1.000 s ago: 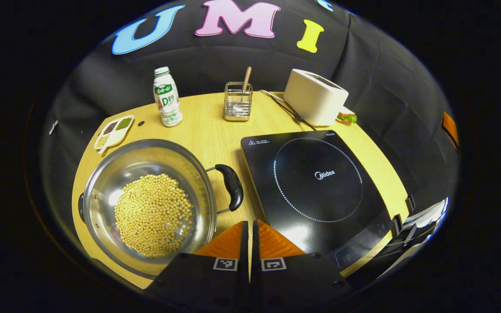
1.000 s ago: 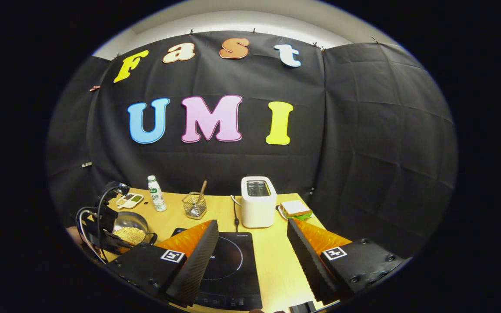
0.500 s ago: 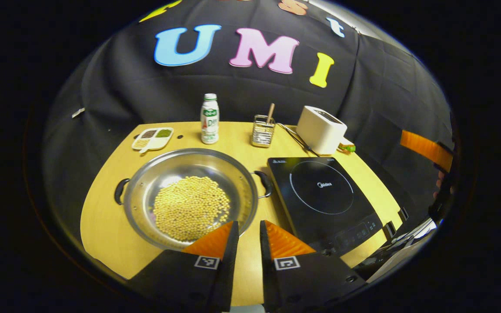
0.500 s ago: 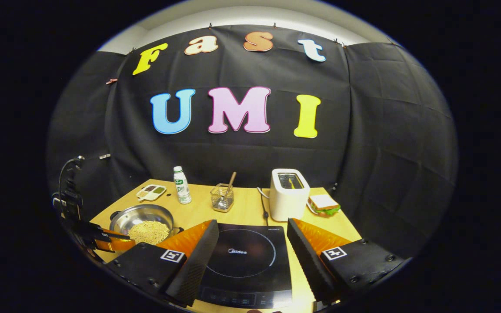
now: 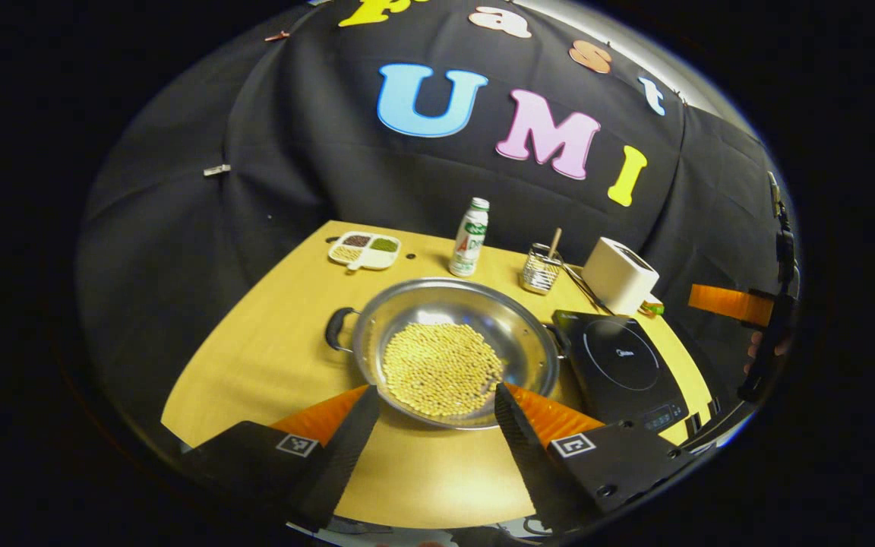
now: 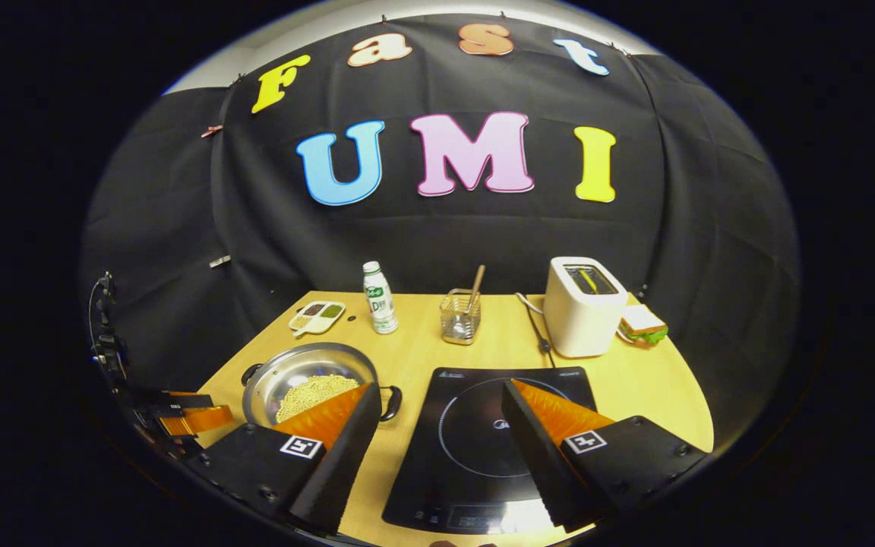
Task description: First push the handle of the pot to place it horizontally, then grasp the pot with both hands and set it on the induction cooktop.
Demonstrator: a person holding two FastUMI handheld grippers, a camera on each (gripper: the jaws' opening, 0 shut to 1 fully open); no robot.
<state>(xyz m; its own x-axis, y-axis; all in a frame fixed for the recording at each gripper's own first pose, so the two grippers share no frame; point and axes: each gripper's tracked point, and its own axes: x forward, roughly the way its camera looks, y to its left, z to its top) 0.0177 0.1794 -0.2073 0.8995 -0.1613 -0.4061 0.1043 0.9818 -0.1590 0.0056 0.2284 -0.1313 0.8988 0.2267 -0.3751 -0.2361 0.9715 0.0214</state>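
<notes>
pot (image 5: 456, 346) right handle half hidden, cooktop (image 6: 475, 441) front cut off

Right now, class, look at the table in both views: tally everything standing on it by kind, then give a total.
Cookware: 1, the pot of beans.
Appliances: 2, the induction cooktop and the toaster.
Containers: 3, the bottle, the wire holder and the divided dish.
Food: 1, the sandwich.
Total: 7.
</notes>
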